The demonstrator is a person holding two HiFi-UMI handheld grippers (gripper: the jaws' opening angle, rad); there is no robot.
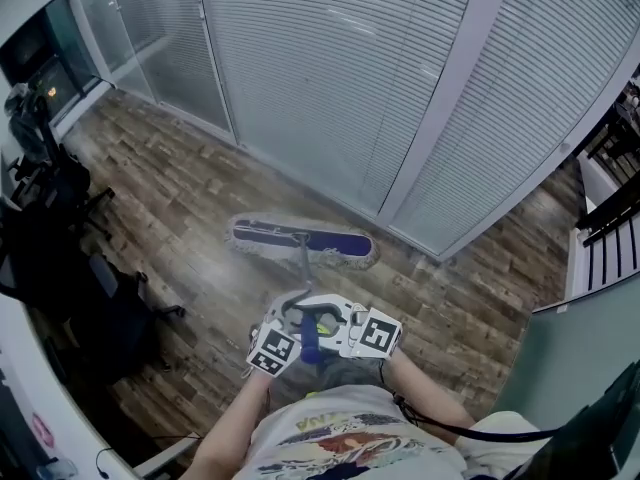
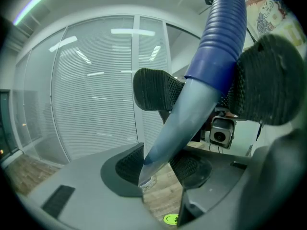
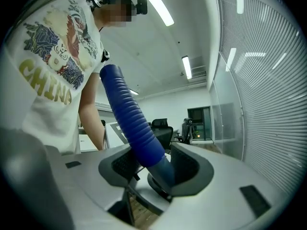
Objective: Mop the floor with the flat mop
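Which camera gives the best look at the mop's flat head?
The head view: the whole mop head lies flat on the wood floor. The gripper views are filled by the handle clamped in their jaws; the head barely shows.

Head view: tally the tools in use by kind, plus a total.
flat mop: 1
grippers: 2, the left gripper and the right gripper, both clamped on the flat mop
Total: 3
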